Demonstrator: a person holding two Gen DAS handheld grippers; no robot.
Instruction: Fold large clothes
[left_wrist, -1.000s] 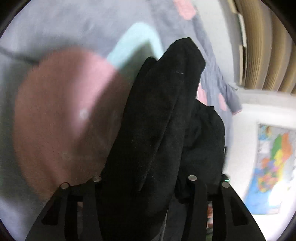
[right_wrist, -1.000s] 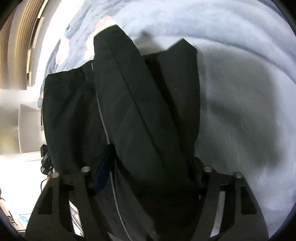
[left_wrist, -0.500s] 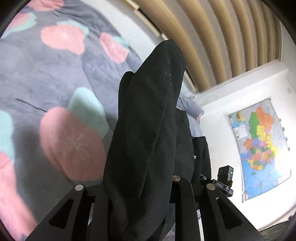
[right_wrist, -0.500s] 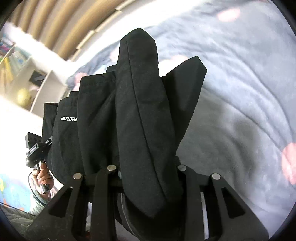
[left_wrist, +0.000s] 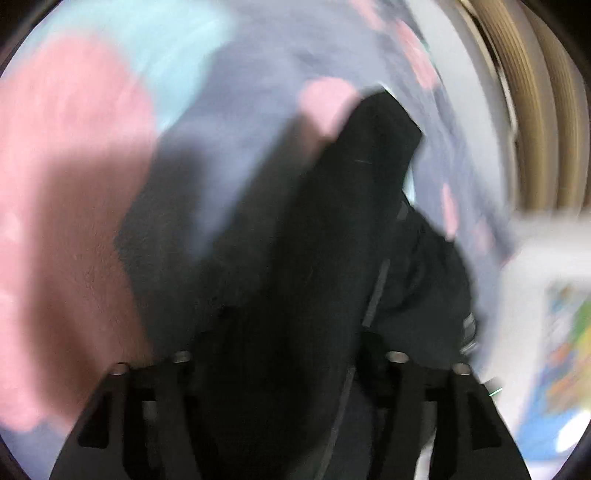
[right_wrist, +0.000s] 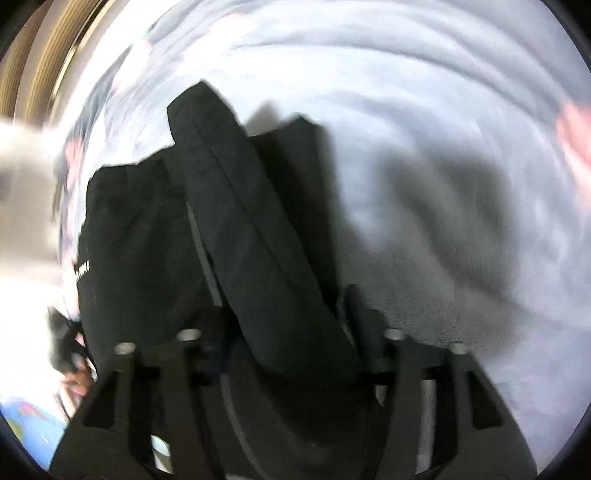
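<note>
Lengthwise, black garment (right_wrist: 258, 236) upright between right gripper (right_wrist: 288, 336) fingers.

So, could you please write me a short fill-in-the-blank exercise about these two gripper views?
1. The garment that lies between the fingers of both grippers is ____ in colour.
2. The blanket under the left gripper is grey-blue with light blue and ____ patches.
3. In the right wrist view, small ____ lettering shows on the garment, beside the right gripper.
4. On the wall at the lower right of the left wrist view hangs a colourful ____.

Missing words: black; pink; white; map
</note>
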